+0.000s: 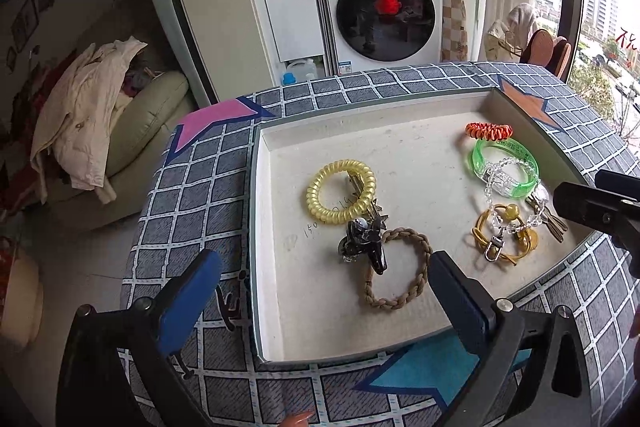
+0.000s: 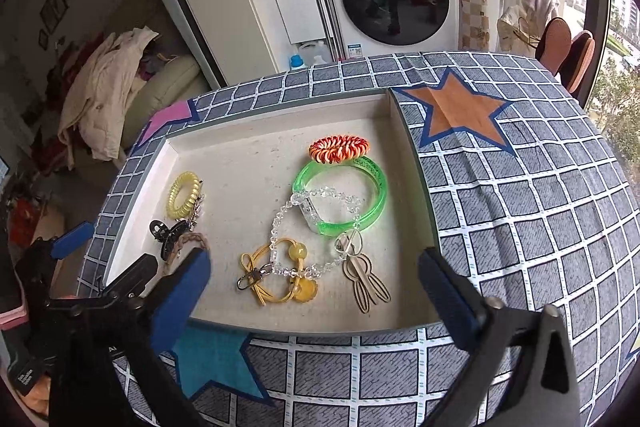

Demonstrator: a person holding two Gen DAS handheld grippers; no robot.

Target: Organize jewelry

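A shallow white tray on the checked tablecloth holds the jewelry. On its left lie a yellow coil hair tie, a black claw clip and a brown braided loop. On its right lie an orange coil tie, a green bangle, a clear bead bracelet, a yellow cord bracelet and a wooden charm. My left gripper is open above the tray's near left. My right gripper is open over the near right.
A washing machine stands behind the table, a sofa with clothes to the left, chairs by the window at right. Coloured stars mark the cloth: pink, orange, blue. The right gripper shows at the left wrist view's right edge.
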